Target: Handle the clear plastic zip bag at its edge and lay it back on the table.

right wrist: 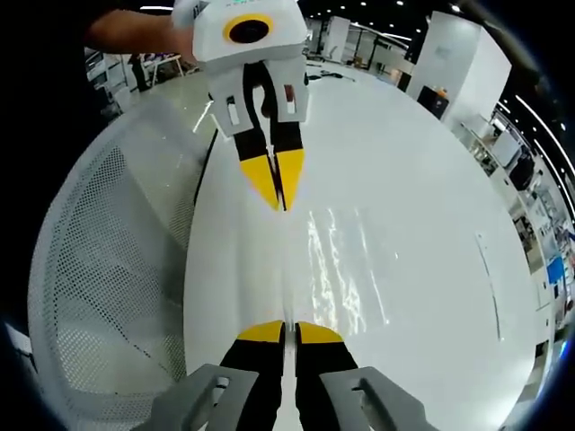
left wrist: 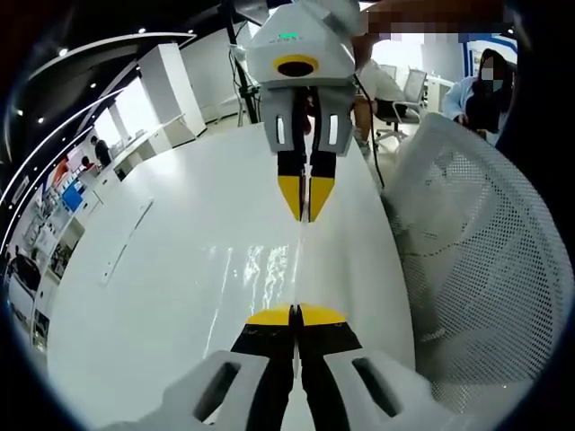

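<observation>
The clear plastic zip bag (left wrist: 269,274) is stretched between my two grippers above the white table (left wrist: 162,296); it shows mainly as glints and a thin edge line. My left gripper (left wrist: 295,311) is shut on its near edge, yellow tips pressed together. Facing it, my right gripper (left wrist: 304,215) is shut on the opposite edge. In the right gripper view the bag (right wrist: 337,260) glints to the right of the line between the right gripper (right wrist: 289,327) at the bottom and the left gripper (right wrist: 281,205) at the top.
A white mesh chair back (left wrist: 485,260) stands close beside the table edge, also seen as the mesh chair (right wrist: 108,269). A thin slot (left wrist: 126,241) runs along the tabletop. People sit at desks in the background (left wrist: 481,85).
</observation>
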A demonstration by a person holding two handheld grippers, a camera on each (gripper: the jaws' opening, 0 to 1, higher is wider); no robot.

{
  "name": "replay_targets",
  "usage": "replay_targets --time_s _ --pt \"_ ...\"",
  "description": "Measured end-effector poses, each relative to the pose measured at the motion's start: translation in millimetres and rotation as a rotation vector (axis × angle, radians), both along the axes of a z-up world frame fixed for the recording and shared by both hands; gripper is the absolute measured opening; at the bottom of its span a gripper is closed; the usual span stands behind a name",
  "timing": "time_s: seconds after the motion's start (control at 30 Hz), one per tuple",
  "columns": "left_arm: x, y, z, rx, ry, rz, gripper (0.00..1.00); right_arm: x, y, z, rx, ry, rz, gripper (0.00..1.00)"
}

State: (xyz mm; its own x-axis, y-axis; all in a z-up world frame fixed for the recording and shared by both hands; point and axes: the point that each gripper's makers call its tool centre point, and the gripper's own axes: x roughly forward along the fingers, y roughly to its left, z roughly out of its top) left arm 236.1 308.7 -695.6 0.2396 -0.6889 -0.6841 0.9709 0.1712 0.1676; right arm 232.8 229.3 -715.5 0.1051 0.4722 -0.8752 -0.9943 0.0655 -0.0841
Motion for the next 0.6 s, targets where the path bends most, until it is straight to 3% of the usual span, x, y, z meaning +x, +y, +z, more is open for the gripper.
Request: replay_targets --time_s 0.6 --pt "-2.4 -2.5 -2.2 -0.007 0.007 -0.01 0.0 -6.2 -8.4 -3.5 -0.012 0.024 -0.031 0.0"
